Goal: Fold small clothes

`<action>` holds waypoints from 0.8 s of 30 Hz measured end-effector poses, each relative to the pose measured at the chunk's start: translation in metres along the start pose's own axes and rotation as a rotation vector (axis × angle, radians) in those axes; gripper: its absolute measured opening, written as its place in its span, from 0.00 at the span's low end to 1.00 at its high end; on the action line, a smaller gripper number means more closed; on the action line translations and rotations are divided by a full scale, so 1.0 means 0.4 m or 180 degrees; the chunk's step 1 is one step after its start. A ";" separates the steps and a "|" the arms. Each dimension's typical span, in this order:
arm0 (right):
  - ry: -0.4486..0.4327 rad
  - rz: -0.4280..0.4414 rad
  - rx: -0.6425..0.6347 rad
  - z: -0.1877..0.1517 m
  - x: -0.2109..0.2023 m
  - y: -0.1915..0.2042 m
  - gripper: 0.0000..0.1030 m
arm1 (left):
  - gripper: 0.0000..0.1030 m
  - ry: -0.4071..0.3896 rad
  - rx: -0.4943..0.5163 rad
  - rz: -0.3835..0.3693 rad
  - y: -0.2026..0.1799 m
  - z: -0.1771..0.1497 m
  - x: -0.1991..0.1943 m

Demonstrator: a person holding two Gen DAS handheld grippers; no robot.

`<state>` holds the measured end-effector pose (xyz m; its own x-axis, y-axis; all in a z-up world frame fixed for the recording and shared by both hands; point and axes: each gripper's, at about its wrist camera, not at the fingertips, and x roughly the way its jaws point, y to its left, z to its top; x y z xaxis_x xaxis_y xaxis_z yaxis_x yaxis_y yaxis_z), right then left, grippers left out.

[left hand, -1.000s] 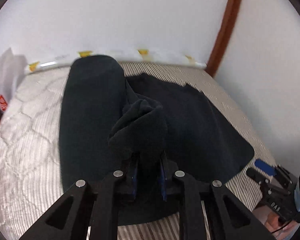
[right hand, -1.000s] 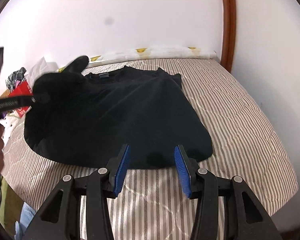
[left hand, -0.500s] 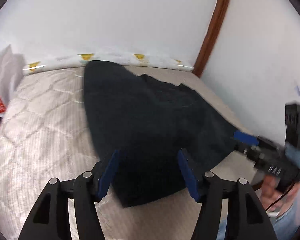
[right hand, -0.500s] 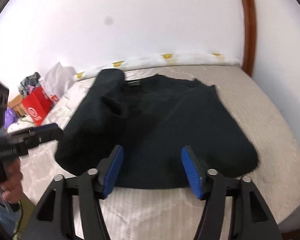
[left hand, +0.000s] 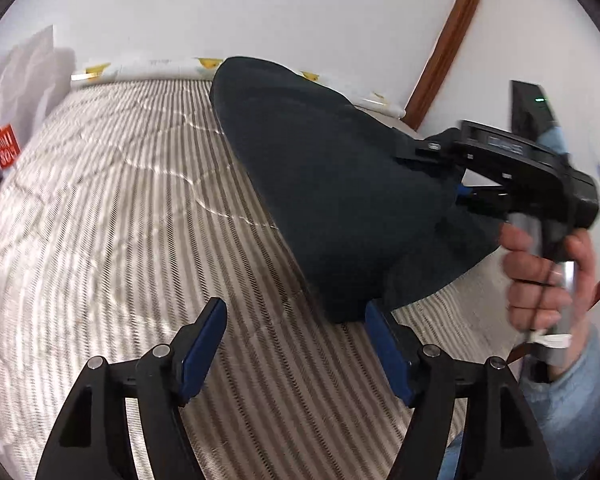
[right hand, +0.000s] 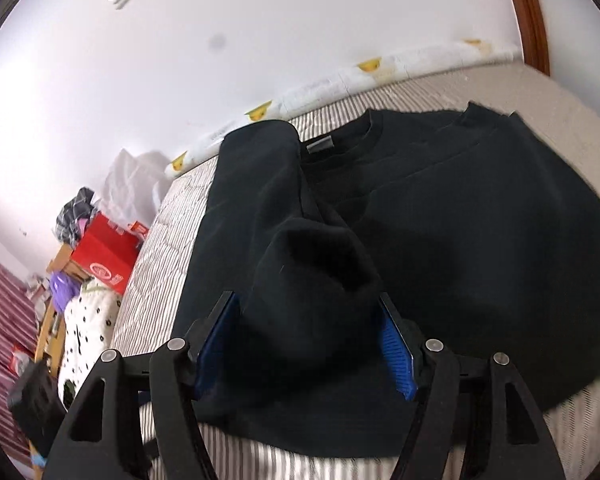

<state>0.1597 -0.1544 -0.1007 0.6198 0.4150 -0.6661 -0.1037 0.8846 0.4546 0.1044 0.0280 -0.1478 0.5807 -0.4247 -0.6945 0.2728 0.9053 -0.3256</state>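
Note:
A black long-sleeved top [right hand: 460, 224] lies flat on the striped mattress [right hand: 160, 256], collar toward the wall. Its left sleeve [right hand: 300, 264] is folded over the body, the cuff bunched near the hem. My right gripper [right hand: 312, 344] is open, its blue pads either side of that bunched cuff. In the left wrist view the top [left hand: 324, 184] shows at the right. My left gripper [left hand: 296, 352] is open and empty over bare mattress [left hand: 120, 208], just left of the hem. The right gripper's body [left hand: 516, 168] shows at the far right over the cloth.
A white plastic bag [left hand: 20, 88] and a red box [right hand: 108, 256] stand left of the bed, with clutter on a wooden shelf [right hand: 72, 312]. A wall and a brown door frame [left hand: 444, 44] bound the bed at the back and right.
My left gripper let go of the sleeve, opened and drew back left off the top. My right gripper moved forward over the hem to the bunched cuff.

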 end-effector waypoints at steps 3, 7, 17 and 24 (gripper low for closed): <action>0.0016 0.0099 0.0134 0.021 0.055 -0.005 0.52 | 0.68 0.0001 -0.0081 -0.0166 -0.007 0.003 0.021; 0.0009 0.0205 0.0133 0.041 0.087 -0.009 0.25 | 0.68 0.0042 -0.0078 -0.0128 -0.040 0.018 0.066; -0.0828 -0.0455 -0.0637 0.096 -0.119 -0.035 0.14 | 0.68 0.0186 0.0286 0.0013 -0.167 0.066 0.142; -0.1006 -0.0976 -0.0359 0.113 -0.217 -0.275 0.14 | 0.68 0.0211 0.0565 0.0024 -0.261 0.083 0.176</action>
<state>0.1527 -0.2974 -0.0663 0.8403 0.0604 -0.5388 0.0484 0.9814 0.1856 0.1421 -0.0964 -0.1414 0.5330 -0.4118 -0.7392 0.4030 0.8917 -0.2061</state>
